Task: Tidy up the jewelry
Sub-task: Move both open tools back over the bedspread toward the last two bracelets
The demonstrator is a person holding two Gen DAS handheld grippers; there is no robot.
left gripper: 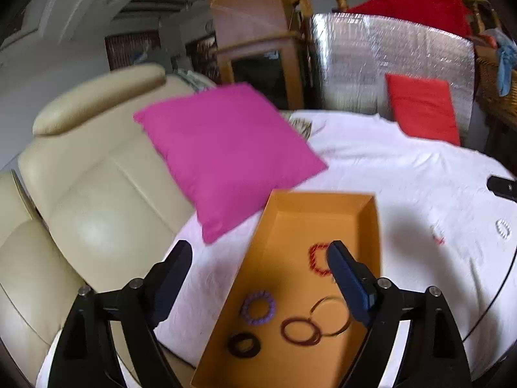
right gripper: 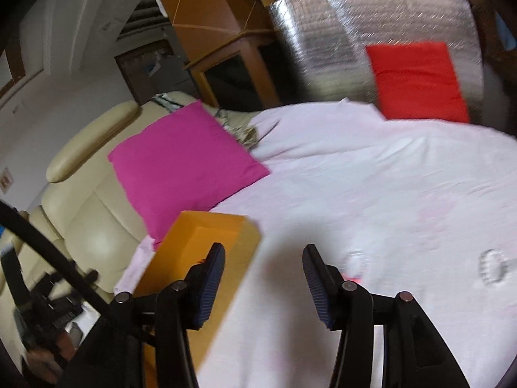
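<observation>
Both my grippers, left [left gripper: 258,262] and right [right gripper: 263,258], gape wide, jaws empty. Five bracelets sit in the box [left gripper: 368,226]; clear rings [right gripper: 492,265] remain on the sheet. Blurred, they risk a missed pinch.

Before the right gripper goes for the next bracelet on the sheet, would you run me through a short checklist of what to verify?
1. Right gripper open and holding nothing: ok.
2. Left gripper open, over the orange box: ok.
3. Pieces already in the box, namely the purple bracelet, red bead bracelet, black ring and dark bangles: ok.
4. Clear bracelet lying loose on the white sheet, outside the box: ok as a target.
5. Second pale bracelet just right of the right jaws: blurred, cannot tell its exact shape.
6. Small red item on the sheet: cannot tell what it is.
</observation>
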